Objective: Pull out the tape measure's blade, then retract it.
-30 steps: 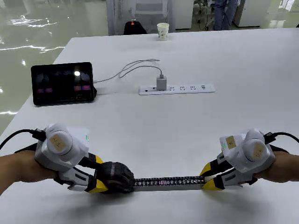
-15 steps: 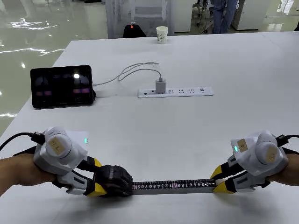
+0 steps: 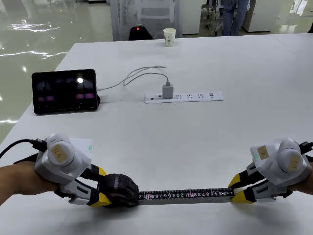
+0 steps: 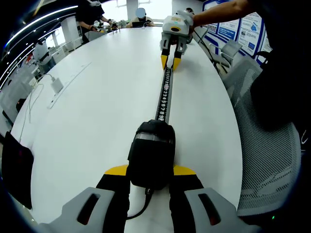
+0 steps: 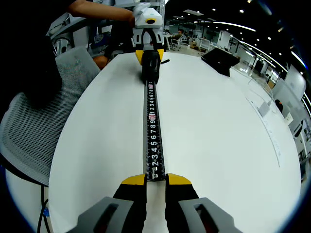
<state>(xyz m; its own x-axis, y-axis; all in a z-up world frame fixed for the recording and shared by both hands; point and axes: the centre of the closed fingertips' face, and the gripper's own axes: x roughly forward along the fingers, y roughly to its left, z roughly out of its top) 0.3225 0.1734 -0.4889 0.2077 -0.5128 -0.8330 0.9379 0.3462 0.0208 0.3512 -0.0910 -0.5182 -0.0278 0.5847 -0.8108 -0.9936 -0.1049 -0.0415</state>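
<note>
Toward 7 o'clock in the head view, the left gripper (image 3: 104,185) is clamped on the black tape measure case (image 3: 120,188). Its yellow-tipped jaws press the case from both sides, and the case rests on the white table (image 3: 195,142). From the case the blade (image 3: 186,194) runs flat along the table toward 3 o'clock, numerals up, to the right gripper (image 3: 236,189) at about 5 o'clock. The right gripper's jaws stand narrow, pinching the blade's end between their yellow tips.

Left gripper view: the case (image 4: 151,153) sits between the left gripper's (image 4: 151,170) own jaws at 6 o'clock. The blade (image 4: 165,92) extends toward 12 o'clock, where the right gripper (image 4: 170,63) holds its end.

Right gripper view: the blade (image 5: 151,141) leaves the jaws of the right gripper (image 5: 155,180) at 6 o'clock. It reaches the case (image 5: 150,65) and the left gripper (image 5: 149,54) at 12 o'clock. The printed numbers rise with distance from the pinched end.

Well apart from the tape, in the head view:
- A dark tablet (image 3: 64,91) stands propped at 9 o'clock.
- A white power strip (image 3: 183,97) lies just above centre, with a charger (image 3: 167,90) plugged into it.
- A cable (image 3: 139,73) loops from the charger toward the tablet's side.
- A paper cup (image 3: 169,36) stands at 12 o'clock near the table's far edge.
</note>
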